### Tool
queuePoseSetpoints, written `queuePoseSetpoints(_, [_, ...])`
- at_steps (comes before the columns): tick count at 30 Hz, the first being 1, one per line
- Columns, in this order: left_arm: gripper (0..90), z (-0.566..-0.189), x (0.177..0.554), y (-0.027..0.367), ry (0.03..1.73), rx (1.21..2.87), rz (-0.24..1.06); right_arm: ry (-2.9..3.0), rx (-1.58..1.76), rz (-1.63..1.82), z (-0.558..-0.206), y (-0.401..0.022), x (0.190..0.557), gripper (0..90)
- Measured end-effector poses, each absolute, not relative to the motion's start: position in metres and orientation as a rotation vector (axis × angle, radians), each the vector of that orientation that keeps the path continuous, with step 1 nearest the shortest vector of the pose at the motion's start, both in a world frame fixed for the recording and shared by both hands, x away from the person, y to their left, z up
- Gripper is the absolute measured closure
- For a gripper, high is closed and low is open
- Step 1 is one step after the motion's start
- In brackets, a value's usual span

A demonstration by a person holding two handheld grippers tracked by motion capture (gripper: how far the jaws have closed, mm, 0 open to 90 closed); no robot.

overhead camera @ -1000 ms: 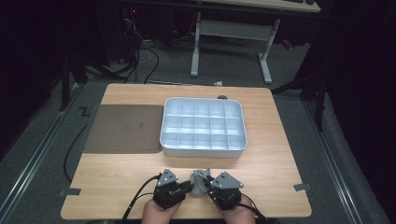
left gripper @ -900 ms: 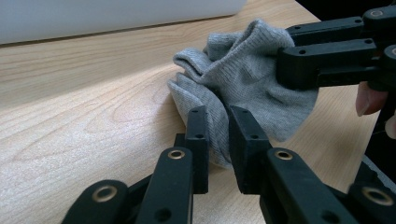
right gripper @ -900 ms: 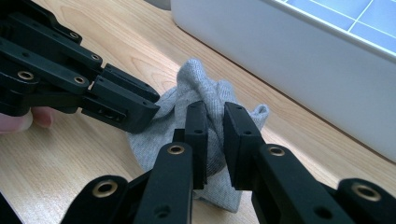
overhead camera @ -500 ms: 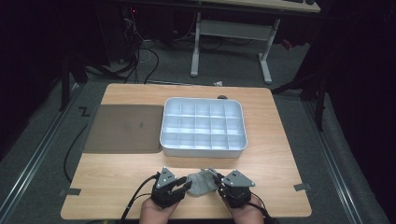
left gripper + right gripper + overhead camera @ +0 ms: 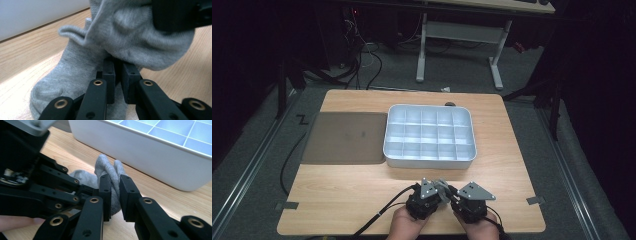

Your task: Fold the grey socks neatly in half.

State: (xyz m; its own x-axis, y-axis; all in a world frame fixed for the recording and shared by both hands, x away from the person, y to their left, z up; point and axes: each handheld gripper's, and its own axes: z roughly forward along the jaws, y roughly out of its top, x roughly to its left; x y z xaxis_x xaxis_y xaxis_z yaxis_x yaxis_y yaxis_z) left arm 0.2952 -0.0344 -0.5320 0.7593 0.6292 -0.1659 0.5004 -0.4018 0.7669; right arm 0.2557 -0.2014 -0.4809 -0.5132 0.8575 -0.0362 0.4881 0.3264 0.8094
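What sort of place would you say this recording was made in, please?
Probably a lab or workshop set up for recording: a wooden table holding a divided tray and grey sock, cables on the floor, and a desk frame behind.

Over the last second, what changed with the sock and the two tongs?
The left tongs and right tongs, spread apart half a second ago, closed back together, bunching the grey sock that both grip. The compartment tray and dark mat stayed put.

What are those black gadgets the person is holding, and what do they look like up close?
Two hand-held grippers: the left gripper and right gripper are black, each topped by a grey three-cornered plate. Black cables trail off toward the table's near edge. Up close, each has two blocky black jaws on linkage bars with brass-coloured rivets. No sleeves are visible.
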Motion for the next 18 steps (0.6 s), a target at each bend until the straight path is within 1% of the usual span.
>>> queuePoseSetpoints(6, [84.8, -0.533, 0.294, -0.035, 0.834, 2.086, 0.206, 2.154, 1.169, 1.113, -0.478, -0.194, 0.252, 81.4])
queuePoseSetpoints(11, [84.4, -0.533, 0.296, -0.033, 0.85, 2.069, 0.177, 2.15, 1.197, 1.151, -0.477, -0.193, 0.254, 81.4])
queuePoseSetpoints(12, [77.7, -0.532, 0.296, -0.03, 0.849, 2.056, 0.154, 2.14, 1.194, 1.141, -0.477, -0.194, 0.255, 81.4])
queuePoseSetpoints(13, [77.7, -0.531, 0.296, -0.027, 0.845, 2.041, 0.139, 2.14, 1.194, 1.141, -0.477, -0.194, 0.255, 81.4])
queuePoseSetpoints(15, [73.4, -0.525, 0.293, -0.015, 0.833, 1.998, 0.128, 2.127, 1.204, 1.133, -0.477, -0.196, 0.257, 81.4])
queuePoseSetpoints(16, [71.3, -0.521, 0.29, -0.005, 0.83, 1.971, 0.133, 2.123, 1.204, 1.13, -0.477, -0.197, 0.257, 81.4])
queuePoseSetpoints(17, [71.3, -0.518, 0.288, 0.005, 0.836, 1.945, 0.146, 2.118, 1.206, 1.12, -0.477, -0.198, 0.258, 81.4])
queuePoseSetpoints(18, [66.2, -0.515, 0.287, 0.016, 0.854, 1.922, 0.164, 2.122, 1.2, 1.106, -0.478, -0.2, 0.259, 81.4])
